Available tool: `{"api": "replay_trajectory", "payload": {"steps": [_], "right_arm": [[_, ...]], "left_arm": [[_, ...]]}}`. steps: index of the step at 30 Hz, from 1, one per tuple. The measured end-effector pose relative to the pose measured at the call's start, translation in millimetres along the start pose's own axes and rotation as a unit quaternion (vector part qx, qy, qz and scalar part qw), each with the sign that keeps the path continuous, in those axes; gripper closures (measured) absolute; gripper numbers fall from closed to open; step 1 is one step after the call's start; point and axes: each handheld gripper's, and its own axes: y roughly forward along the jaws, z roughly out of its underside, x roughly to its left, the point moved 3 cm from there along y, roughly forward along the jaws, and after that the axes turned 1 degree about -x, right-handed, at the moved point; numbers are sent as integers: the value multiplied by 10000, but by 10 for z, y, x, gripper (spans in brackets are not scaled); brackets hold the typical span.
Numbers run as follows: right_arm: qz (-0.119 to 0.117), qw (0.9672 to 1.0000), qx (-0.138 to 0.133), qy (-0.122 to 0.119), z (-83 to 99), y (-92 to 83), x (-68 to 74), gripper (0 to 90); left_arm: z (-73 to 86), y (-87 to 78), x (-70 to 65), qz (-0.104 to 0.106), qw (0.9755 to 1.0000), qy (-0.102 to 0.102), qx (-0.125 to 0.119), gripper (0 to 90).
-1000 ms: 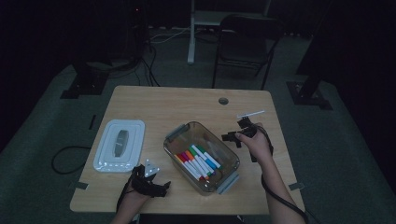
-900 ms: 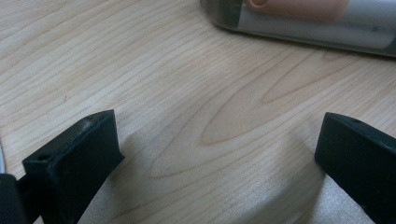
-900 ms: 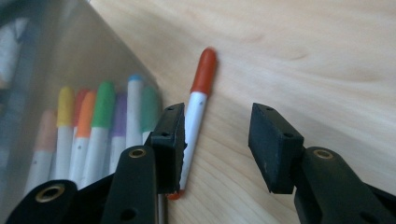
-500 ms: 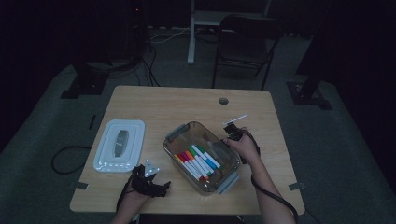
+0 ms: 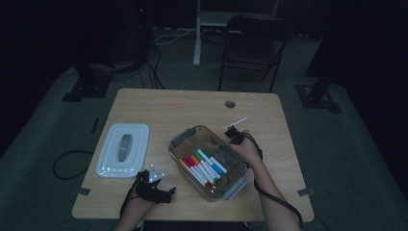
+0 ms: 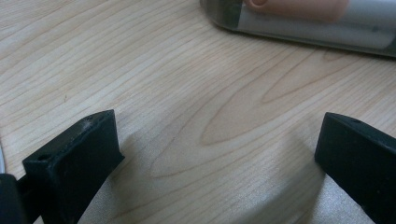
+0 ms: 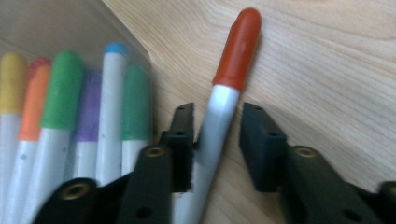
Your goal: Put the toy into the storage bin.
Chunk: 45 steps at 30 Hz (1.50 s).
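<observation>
The right gripper (image 7: 215, 142) had a red-capped marker (image 7: 223, 100) between its jaws, which had just been closing. One jaw lay against the marker's white barrel, while a sliver of desk showed between the barrel and the other jaw, so the pinch looked loose at best. The marker's red cap pointed away over the bare wood, just beside the wall of the clear bin (image 5: 179, 144). Inside the bin lay a row of markers (image 5: 203, 166) with yellow, orange, green, purple and blue caps. From above, the right gripper (image 5: 234, 136) sat at the bin's far right corner. The left gripper (image 6: 215, 154) rested low over the desk (image 5: 192, 108), jaws spread wide with nothing between them, near the white lid (image 5: 122, 149).
</observation>
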Motion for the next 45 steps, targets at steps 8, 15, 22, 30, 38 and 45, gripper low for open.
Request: {"api": "replay_trajectory", "payload": {"steps": [8,15,22,30,38,45], "right_arm": [[342,9986,-52,391,42,-158,-101,765],[422,9971,-226,586,91,-614,-178,765],[383,9952,-652,620,21,-1069,-20,765],[-111,9950,-979,136,-114,-1373,462,765],[-547,9933,-927,-427,-189,-1314,1016,765],[-910,9905,-672,-788,-198,-1131,1374,765]], "left_arm": [[0,-2,1,5,10000,5,8,6],[0,-1,0,4,10000,4,7,6],[0,-1,1,3,10000,5,8,6],[-1,0,0,0,10000,0,-1,6],[-1,-2,1,3,10000,5,6,6],[-1,-2,1,5,10000,3,6,6]]}}
